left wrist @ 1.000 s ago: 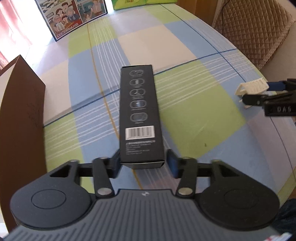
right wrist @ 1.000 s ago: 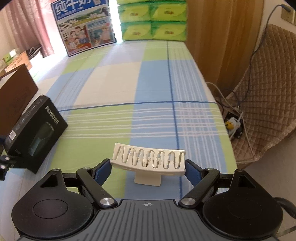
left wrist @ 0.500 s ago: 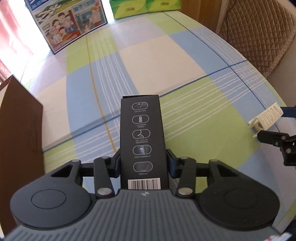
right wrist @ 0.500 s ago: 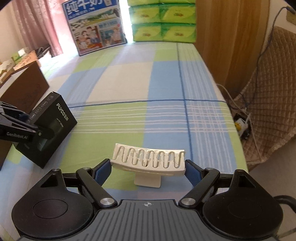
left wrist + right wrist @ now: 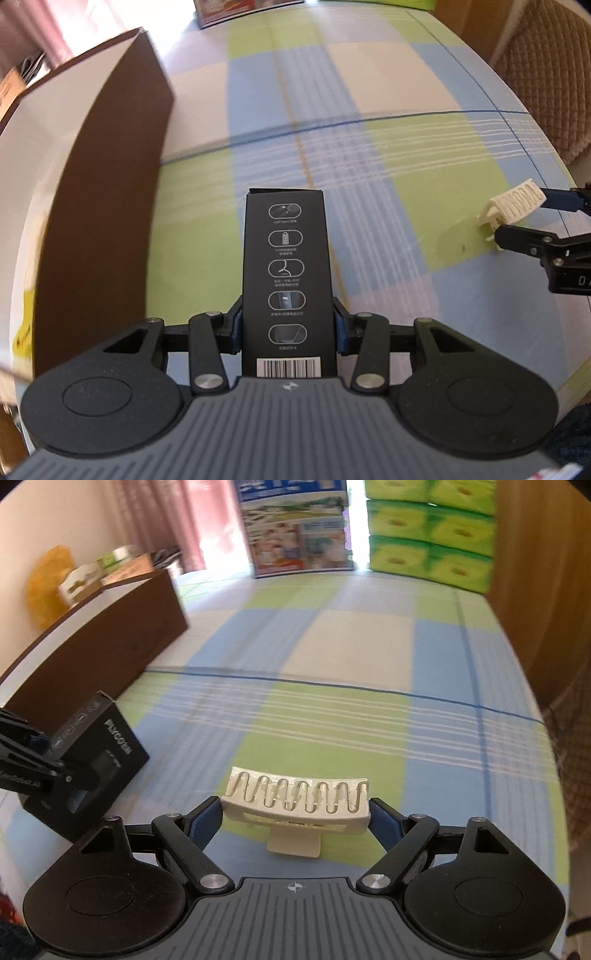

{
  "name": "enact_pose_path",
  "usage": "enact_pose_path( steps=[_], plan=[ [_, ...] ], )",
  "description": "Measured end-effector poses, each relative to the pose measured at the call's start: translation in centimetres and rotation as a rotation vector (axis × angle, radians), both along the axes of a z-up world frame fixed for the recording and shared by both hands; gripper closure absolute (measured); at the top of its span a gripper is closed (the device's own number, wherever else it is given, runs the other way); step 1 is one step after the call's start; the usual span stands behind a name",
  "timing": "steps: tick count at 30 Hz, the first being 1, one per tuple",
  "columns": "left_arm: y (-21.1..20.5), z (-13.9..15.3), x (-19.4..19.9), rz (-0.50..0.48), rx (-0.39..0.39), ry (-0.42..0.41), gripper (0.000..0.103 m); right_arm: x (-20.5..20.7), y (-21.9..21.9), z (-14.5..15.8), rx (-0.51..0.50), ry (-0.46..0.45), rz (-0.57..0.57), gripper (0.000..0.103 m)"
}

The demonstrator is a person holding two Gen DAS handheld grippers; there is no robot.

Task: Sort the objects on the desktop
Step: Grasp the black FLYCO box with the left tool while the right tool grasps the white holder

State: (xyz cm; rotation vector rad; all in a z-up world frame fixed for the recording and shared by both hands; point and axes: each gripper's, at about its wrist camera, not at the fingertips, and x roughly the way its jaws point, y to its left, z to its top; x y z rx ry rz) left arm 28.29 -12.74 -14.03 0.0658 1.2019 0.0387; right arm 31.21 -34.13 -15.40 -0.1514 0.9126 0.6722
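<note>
My left gripper [image 5: 287, 328] is shut on a long black product box [image 5: 286, 266] with white icons and a barcode, holding it above the checked tablecloth. The box also shows at the left of the right wrist view [image 5: 98, 753], with the left gripper [image 5: 55, 775] clamped on it. My right gripper [image 5: 295, 814] is shut on a cream-white comb-like plastic clip [image 5: 297, 799]. The clip [image 5: 513, 201] and the right gripper [image 5: 517, 221] show at the right edge of the left wrist view.
A large brown open box [image 5: 107, 177] with a pale inside stands on the left; it also shows in the right wrist view [image 5: 96, 642]. Green tissue packs [image 5: 428, 535] and a printed carton [image 5: 295, 528] stand at the table's far end. A quilted chair [image 5: 546, 74] is on the right.
My left gripper has closed on the black box and swung left with it, toward the brown box. My right gripper has turned left and moved forward, still holding the clip.
</note>
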Motion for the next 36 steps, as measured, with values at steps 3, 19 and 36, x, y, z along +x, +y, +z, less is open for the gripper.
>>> enact_pose_path(
  steps=[3,19,36],
  plan=[
    [0.6,0.0,-0.8,0.025,-0.013,-0.004,0.065,-0.6,1.1,0.1,0.003,-0.009,0.053,0.021],
    [0.9,0.1,-2.6,0.061,-0.041,-0.04,0.064,-1.8,3.1,-0.1,-0.176,-0.142,0.571,0.013],
    [0.9,0.4,-2.3,0.074,-0.038,-0.059,0.064,0.3,4.6,-1.0,-0.243,0.006,0.422,0.077]
  ],
)
